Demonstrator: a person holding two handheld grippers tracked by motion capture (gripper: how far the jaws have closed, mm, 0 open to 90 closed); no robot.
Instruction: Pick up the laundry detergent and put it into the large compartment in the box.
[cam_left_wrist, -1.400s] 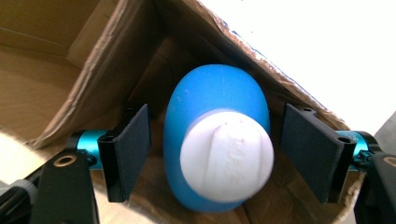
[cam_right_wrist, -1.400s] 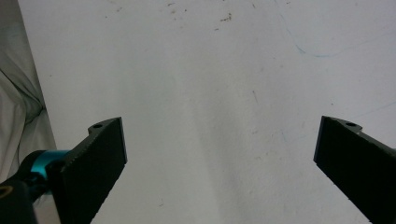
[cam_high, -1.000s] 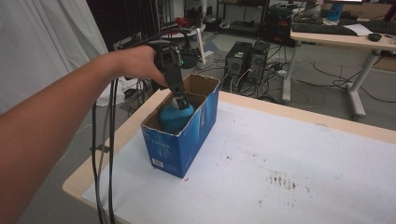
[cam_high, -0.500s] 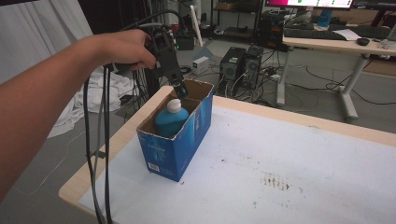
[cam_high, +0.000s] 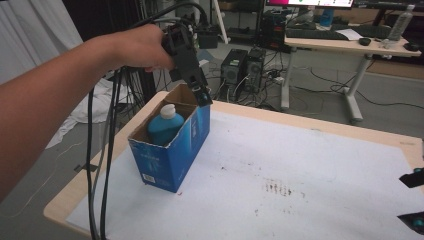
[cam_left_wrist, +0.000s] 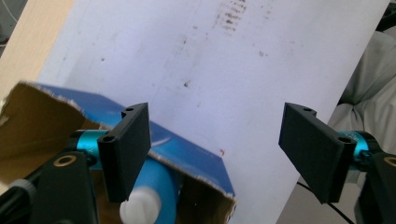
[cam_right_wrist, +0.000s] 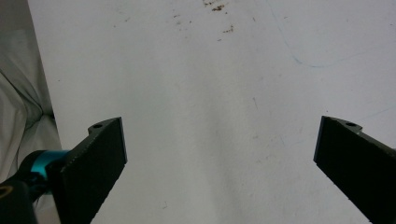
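An open blue cardboard box (cam_high: 172, 150) stands at the table's left end. Inside it a blue bottle (cam_high: 164, 127) with a white cap (cam_high: 168, 109) stands upright. My left gripper (cam_high: 202, 96), held in a hand, hangs just above the box's far rim and points down. Its jaws have just been opening and stand apart with nothing between them. In the left gripper view this gripper (cam_left_wrist: 222, 149) hovers over the box (cam_left_wrist: 187, 156), and the bottle (cam_left_wrist: 161, 184) lies below its left jaw. My right gripper (cam_right_wrist: 224, 158) is wide open over the bare white sheet (cam_right_wrist: 210, 84), and its fingertips (cam_high: 415, 177) poke in at the right edge.
A white sheet (cam_high: 300, 170) with dark stains (cam_high: 277, 188) covers the wooden table (cam_high: 320, 120). Black cables (cam_high: 102, 165) hang from the left gripper past the table's left edge. Computer towers (cam_high: 240, 70) and a desk (cam_high: 350, 45) stand on the floor beyond.
The left gripper has risen out of the box, away from the bottle's cap, and its jaws are wider apart. The bottle stays in the box.
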